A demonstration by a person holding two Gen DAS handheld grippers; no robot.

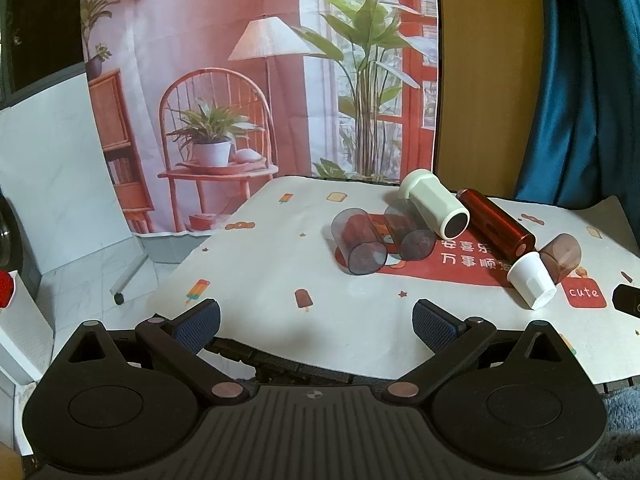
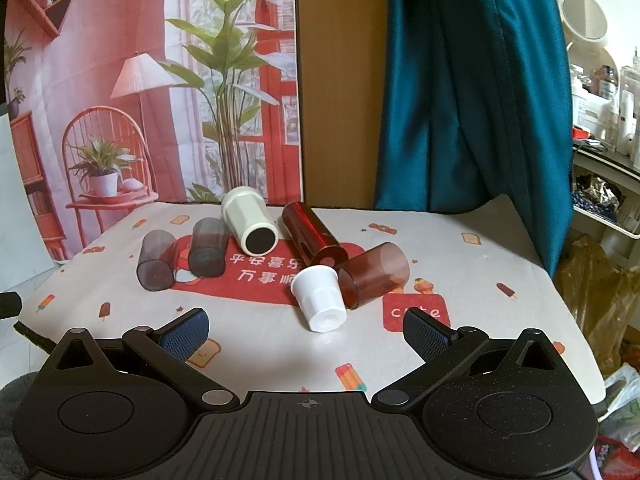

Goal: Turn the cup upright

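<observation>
Several cups lie on their sides on the tablecloth (image 1: 280, 280). Two smoky grey clear cups (image 1: 360, 246) (image 1: 410, 232) lie at the left, a pale green faceted cup (image 1: 436, 208) behind them, a dark red tall cup (image 1: 496, 226), a brown clear cup (image 1: 562, 256) and a small white cup (image 1: 532, 280). In the right wrist view they show too: grey cups (image 2: 157, 260) (image 2: 208, 247), the green cup (image 2: 249, 220), the red cup (image 2: 314, 238), the brown cup (image 2: 374, 280), the white cup (image 2: 320, 298). My left gripper (image 1: 316, 326) is open and empty near the table's front edge. My right gripper (image 2: 306, 330) is open and empty, just short of the white cup.
A printed room backdrop (image 1: 240, 80) hangs behind the table. A blue curtain (image 2: 472, 88) hangs at the back right. Shelves with clutter (image 2: 604, 100) and plastic bags (image 2: 600, 300) stand right of the table. The other gripper's dark tip (image 1: 626, 298) shows at the right edge.
</observation>
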